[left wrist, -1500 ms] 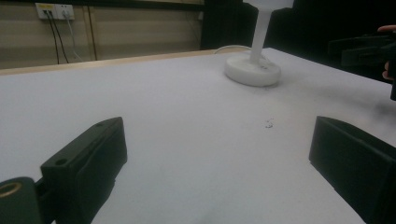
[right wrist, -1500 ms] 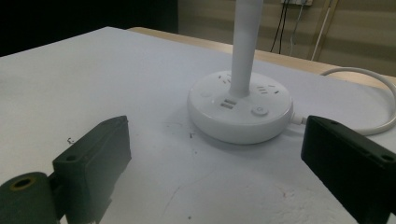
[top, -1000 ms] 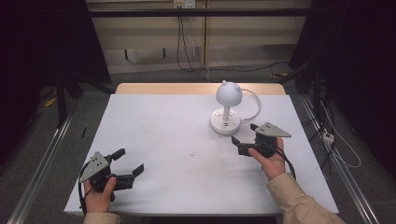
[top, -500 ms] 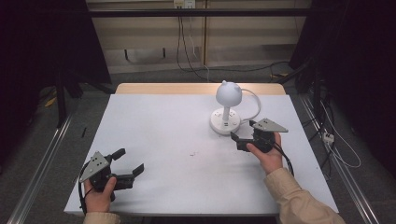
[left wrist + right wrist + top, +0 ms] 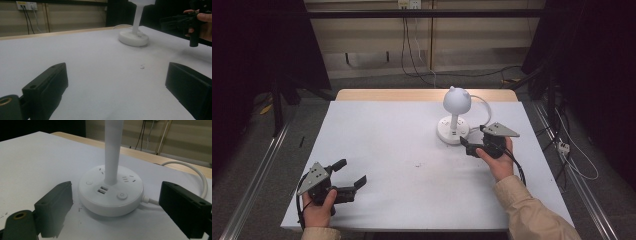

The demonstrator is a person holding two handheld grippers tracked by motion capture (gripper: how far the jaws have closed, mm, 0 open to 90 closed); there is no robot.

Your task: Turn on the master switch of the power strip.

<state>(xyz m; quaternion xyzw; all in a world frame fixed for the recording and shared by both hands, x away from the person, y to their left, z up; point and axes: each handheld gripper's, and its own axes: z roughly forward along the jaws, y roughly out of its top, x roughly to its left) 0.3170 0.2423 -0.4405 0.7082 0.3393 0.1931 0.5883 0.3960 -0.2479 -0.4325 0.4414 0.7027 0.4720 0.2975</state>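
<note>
A white desk lamp (image 5: 456, 102) stands on the white table (image 5: 392, 135) at the back right, its round base (image 5: 452, 132) carrying sockets, two USB ports (image 5: 101, 190) and a power button (image 5: 121, 195). My right gripper (image 5: 473, 139) is open just to the right of the base, with its jaws on either side of the base's near edge (image 5: 110, 206) and not touching it. The lamp's stem (image 5: 112, 152) rises straight ahead of it. Near the table's front left corner my left gripper (image 5: 350, 173) is open and holds nothing, low over bare table (image 5: 100, 75).
The lamp's white cable (image 5: 200, 176) loops behind the base toward the table's back edge. A small dark speck (image 5: 417, 164) marks the middle of the table. The left gripper view shows the lamp base (image 5: 133, 38) far off, with the other hand (image 5: 203, 22) beside it.
My right gripper has edged a little closer to the lamp base. The left gripper has stayed where it was.
</note>
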